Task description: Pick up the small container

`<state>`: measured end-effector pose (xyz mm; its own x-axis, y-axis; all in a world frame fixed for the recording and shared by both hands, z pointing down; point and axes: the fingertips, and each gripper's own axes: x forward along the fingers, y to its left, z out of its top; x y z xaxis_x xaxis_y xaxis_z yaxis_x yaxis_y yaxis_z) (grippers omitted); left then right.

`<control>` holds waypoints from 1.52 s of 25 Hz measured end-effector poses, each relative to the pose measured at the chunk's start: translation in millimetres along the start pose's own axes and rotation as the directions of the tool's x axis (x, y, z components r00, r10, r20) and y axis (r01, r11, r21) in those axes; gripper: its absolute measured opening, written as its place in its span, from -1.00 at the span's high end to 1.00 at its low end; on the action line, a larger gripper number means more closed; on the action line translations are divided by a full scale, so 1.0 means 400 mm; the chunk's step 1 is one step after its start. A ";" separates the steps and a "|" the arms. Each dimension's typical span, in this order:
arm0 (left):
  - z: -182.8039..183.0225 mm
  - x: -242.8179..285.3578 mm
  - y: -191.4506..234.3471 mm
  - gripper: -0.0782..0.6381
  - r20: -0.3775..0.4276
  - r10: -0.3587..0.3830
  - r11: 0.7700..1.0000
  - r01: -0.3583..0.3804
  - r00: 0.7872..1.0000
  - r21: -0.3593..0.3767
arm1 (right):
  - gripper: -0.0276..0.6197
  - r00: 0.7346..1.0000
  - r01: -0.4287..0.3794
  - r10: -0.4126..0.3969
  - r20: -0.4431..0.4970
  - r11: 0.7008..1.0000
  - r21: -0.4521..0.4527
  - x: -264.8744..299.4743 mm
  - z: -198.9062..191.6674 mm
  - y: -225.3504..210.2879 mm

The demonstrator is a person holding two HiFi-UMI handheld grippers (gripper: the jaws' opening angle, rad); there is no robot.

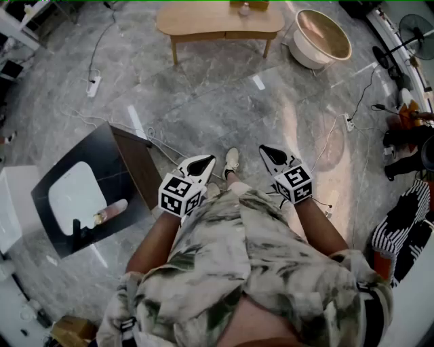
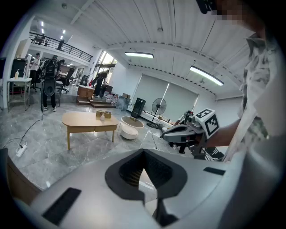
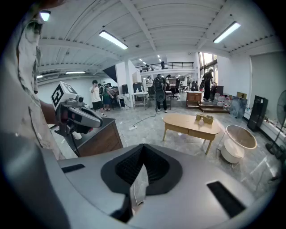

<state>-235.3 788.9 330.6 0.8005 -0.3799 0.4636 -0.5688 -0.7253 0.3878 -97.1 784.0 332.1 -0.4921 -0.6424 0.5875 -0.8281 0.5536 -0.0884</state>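
My left gripper (image 1: 202, 162) and right gripper (image 1: 267, 150) hang side by side in front of my body, above the floor. Both point forward, shut and with nothing between the jaws. The left gripper view looks past its own closed jaws (image 2: 143, 153) to the right gripper (image 2: 169, 133). Past the right gripper's closed jaws (image 3: 143, 147), its view shows the left gripper (image 3: 94, 121). A small pinkish container (image 1: 112, 211) lies on a dark square table (image 1: 129, 146) to my left, beside a white tray (image 1: 76, 195). Neither gripper is near it.
A low wooden coffee table (image 1: 220, 24) stands ahead with small items (image 1: 244, 7) on it, and a white tub (image 1: 321, 37) sits to its right. Cables and power strips (image 1: 93, 85) run over the grey marble floor. People stand far off in the hall (image 3: 159, 93).
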 end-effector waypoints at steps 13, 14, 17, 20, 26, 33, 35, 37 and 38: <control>0.164 0.195 0.139 0.72 -0.043 -0.005 1.000 0.005 0.999 0.006 | 0.85 0.994 -0.108 0.109 0.012 0.994 -0.017 0.196 0.111 -0.179; 0.176 0.210 0.144 0.72 -0.046 -0.004 1.000 0.005 0.999 0.004 | 0.85 0.993 -0.119 0.119 0.013 0.993 -0.018 0.204 0.116 -0.193; 0.218 0.257 0.163 0.72 -0.055 -0.006 1.000 0.006 0.998 0.002 | 0.85 0.992 -0.121 0.121 0.017 0.992 -0.034 0.230 0.141 -0.251; 0.251 0.300 0.181 0.72 -0.066 -0.005 1.000 0.005 0.998 0.005 | 0.74 0.992 -0.121 0.122 0.032 0.992 -0.024 0.255 0.161 -0.309; 0.291 0.394 0.198 0.72 -0.097 0.005 1.000 -0.003 0.995 0.021 | 0.50 0.993 -0.100 0.100 0.065 0.995 -0.006 0.279 0.167 -0.429; 0.378 0.472 0.191 0.72 -0.088 -0.007 0.998 0.012 0.996 0.059 | 0.48 0.994 -0.071 0.069 0.083 0.997 0.012 0.265 0.181 -0.536; 0.397 0.491 0.191 0.72 -0.091 -0.015 0.997 0.022 0.996 0.076 | 0.48 0.994 -0.057 0.055 0.094 0.998 0.019 0.262 0.186 -0.563; 0.414 0.505 0.205 0.72 -0.085 -0.018 0.996 0.025 0.996 0.083 | 0.47 0.994 -0.048 0.044 0.101 0.998 0.031 0.274 0.190 -0.581; 0.423 0.512 0.215 0.72 -0.081 -0.021 0.996 0.027 0.997 0.083 | 0.46 0.994 -0.043 0.039 0.104 0.998 0.036 0.281 0.195 -0.588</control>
<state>-88.1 551.6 324.1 0.7943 -0.3173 0.5181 -0.5291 -0.7804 0.3331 21.4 540.1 356.2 -0.5490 -0.6721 0.4969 -0.8155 0.5611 -0.1421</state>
